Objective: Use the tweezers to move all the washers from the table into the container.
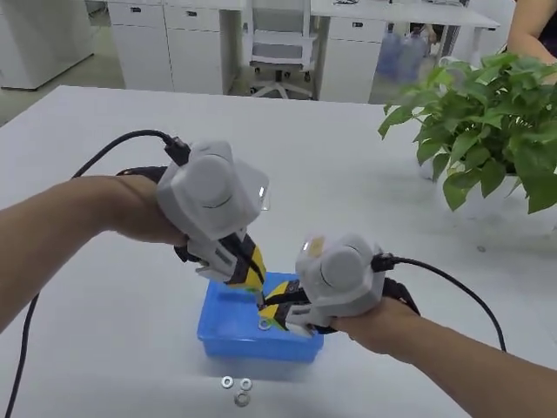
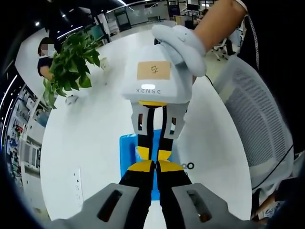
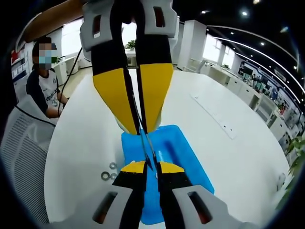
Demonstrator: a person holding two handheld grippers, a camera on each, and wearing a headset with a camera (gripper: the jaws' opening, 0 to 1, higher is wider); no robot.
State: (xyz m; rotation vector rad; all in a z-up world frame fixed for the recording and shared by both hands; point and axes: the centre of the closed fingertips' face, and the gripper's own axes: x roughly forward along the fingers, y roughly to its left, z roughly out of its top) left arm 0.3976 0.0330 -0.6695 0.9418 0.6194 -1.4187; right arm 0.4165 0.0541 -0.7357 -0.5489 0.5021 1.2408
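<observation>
Left gripper [image 1: 246, 272] holds the tweezers [image 3: 141, 136] clamped above the blue container [image 1: 252, 346], my right gripper [image 1: 278, 313] closed on their tips; I judge an uneven squeeze may twist them loose, stranding three washers [image 1: 236, 388] on the table [image 1: 96, 348].

Plant: a leafy green potted plant [image 1: 487, 122], off to your far right.
Seating: a white office chair [image 1: 280, 43], straight ahead of you in the background.
Storage: white drawer units [image 1: 165, 43] either side of it (dark handles).
Bystander: a person [image 3: 43, 90] seated, dark shirt, in your right gripper view.
</observation>
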